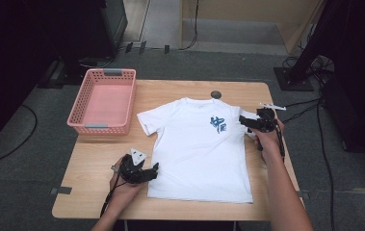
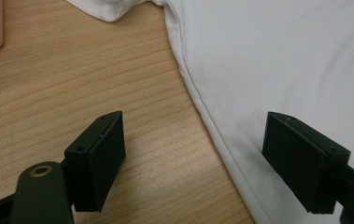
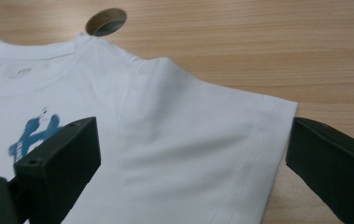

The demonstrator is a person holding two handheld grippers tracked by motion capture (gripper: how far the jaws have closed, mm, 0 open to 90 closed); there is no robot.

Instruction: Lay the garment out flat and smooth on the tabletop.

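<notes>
A white T-shirt [image 1: 200, 151] with a blue print is spread flat across the middle of the table [image 1: 93, 166], collar toward the far edge, and a pink basket [image 1: 104, 101] is seen at the far left corner. The left claw [image 1: 152, 172] is held wide apart over the shirt's left side seam near the hem, gripping nothing. The right claw [image 1: 244, 120] is spread apart astride the right sleeve, with no fabric pinched.
</notes>
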